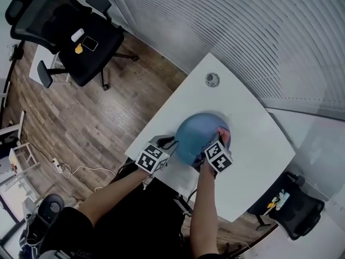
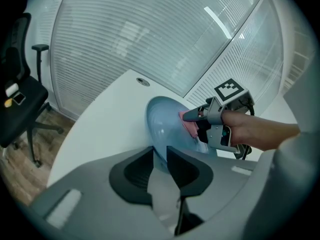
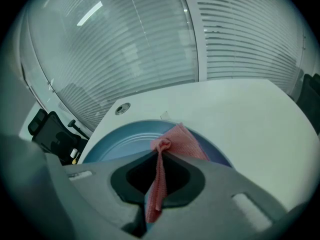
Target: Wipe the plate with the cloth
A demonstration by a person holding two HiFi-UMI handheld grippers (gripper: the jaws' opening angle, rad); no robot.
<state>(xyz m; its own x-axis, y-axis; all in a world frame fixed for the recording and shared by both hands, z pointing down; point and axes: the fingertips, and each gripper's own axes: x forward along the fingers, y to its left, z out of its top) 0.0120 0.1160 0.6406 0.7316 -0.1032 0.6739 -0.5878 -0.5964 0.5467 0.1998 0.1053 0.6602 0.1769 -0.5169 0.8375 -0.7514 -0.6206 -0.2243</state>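
Note:
A blue plate (image 1: 197,136) lies on the white table (image 1: 253,161) near its front edge. My left gripper (image 1: 170,144) grips the plate's left rim; in the left gripper view the rim (image 2: 159,151) sits pinched between the dark pads of the left gripper (image 2: 160,160), and the plate (image 2: 162,116) looks tilted. My right gripper (image 1: 221,137) is shut on a pink cloth (image 1: 226,135) over the plate's right side. In the right gripper view the cloth (image 3: 175,141) is bunched at the right gripper (image 3: 159,151) and rests on the plate (image 3: 120,141).
A round metal grommet (image 1: 212,80) sits in the table's far corner. A black office chair (image 1: 70,36) stands on the wood floor to the left, another chair (image 1: 294,209) at the lower right. A wall of blinds (image 1: 259,31) runs behind the table.

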